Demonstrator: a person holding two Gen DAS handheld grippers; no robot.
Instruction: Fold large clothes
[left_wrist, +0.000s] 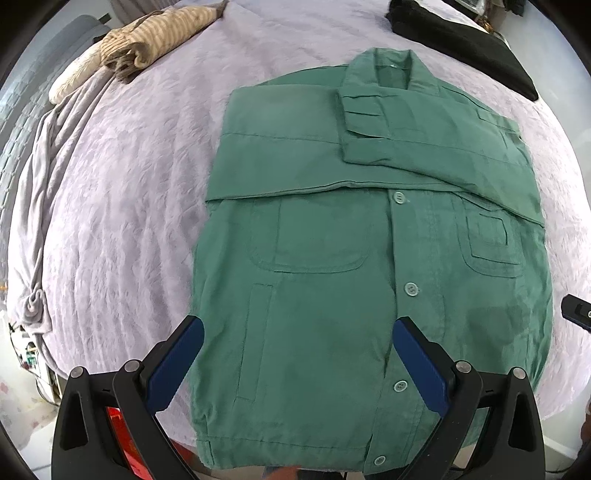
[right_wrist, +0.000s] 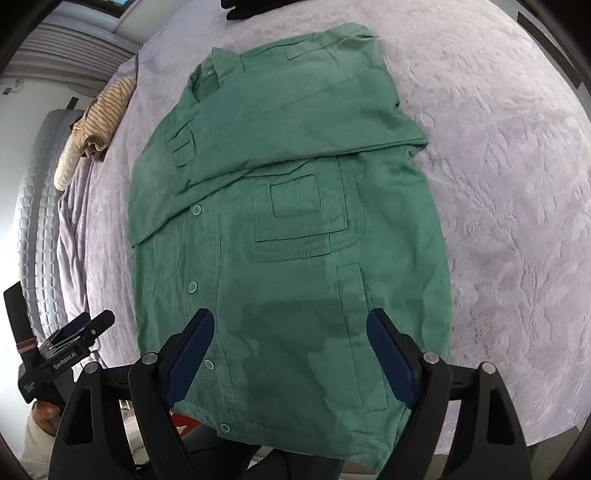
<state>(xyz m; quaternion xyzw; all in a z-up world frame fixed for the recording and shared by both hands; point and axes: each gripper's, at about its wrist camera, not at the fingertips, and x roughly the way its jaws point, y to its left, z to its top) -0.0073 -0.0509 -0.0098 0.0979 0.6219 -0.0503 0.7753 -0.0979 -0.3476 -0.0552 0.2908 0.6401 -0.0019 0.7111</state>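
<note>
The green jacket (left_wrist: 332, 240) lay flat on the bed (left_wrist: 129, 203), front up and buttoned, both sleeves folded across its chest. I held my left gripper (left_wrist: 297, 363) wide above the hem, with nothing between its blue pads. My right gripper (right_wrist: 291, 356) also stood wide and empty over the lower front. A striped garment (left_wrist: 162, 37) lay near the bed's far edge.
</note>
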